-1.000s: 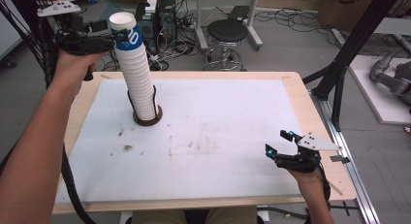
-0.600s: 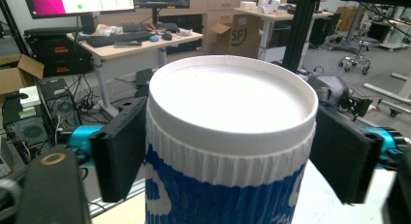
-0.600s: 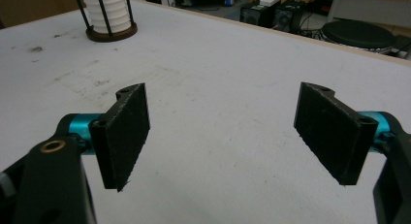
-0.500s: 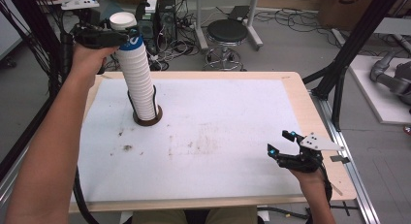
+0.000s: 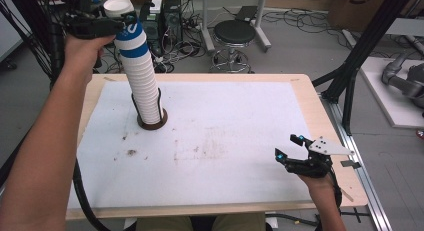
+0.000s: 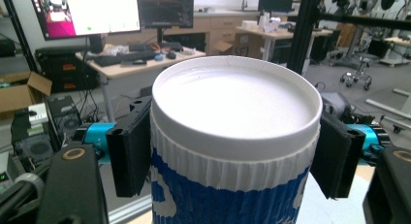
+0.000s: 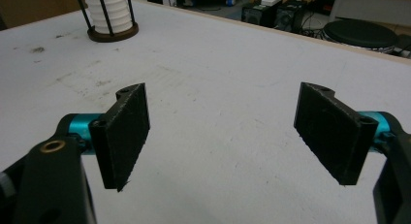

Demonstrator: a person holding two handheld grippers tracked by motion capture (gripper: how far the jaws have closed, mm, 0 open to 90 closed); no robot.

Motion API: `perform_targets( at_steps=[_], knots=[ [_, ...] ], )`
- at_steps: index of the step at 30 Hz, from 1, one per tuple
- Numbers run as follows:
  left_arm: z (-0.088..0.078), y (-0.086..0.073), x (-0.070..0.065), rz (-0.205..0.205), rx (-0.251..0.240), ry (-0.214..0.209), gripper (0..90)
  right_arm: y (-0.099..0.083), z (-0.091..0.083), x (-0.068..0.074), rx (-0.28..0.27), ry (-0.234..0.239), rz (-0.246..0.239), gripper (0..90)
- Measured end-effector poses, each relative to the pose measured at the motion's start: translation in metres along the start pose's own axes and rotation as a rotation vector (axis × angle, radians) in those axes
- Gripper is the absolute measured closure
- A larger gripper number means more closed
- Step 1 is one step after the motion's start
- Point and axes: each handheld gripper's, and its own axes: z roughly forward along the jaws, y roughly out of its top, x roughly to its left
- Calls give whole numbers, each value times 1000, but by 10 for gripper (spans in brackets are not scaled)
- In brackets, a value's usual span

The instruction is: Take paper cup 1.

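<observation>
A tall stack of white paper cups stands upside down in a wire holder with a brown ring base at the table's far left. The top cup, white with blue print, sits at the stack's tip. My left gripper comes in from the left. Its jaws have just been closing, and both black pads press on the sides of the top cup. My right gripper rests low over the near right of the white sheet, open, with nothing between its pads.
A white sheet covers the wooden table. The holder base lies far across from the right gripper. A black stool and cables sit beyond the far edge; a black frame post rises at the right.
My left gripper moved in from the left, shut on the top cup and rose a little with it. The right gripper has stayed put.
</observation>
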Motion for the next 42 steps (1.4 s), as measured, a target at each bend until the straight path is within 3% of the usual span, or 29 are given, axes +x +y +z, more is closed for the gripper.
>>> perform_targets(
  at_steps=[9,14,19,32,37,42],
  knots=[
    [-25,24,-1,-1,-94,12,277,0,1,1,1,4,3,210],
    [-47,28,6,-16,-135,18,278,0,1,1,-1,6,1,210],
    [-70,26,7,-4,-155,11,280,1,1,2,3,6,1,210],
    [-117,-15,-2,9,-141,-47,281,2,2,4,-3,8,5,210],
    [-127,-40,-11,16,-129,-73,280,2,4,5,4,12,2,210],
    [-127,-70,-23,14,-104,-120,280,2,6,7,9,18,-2,210]
  ],
)
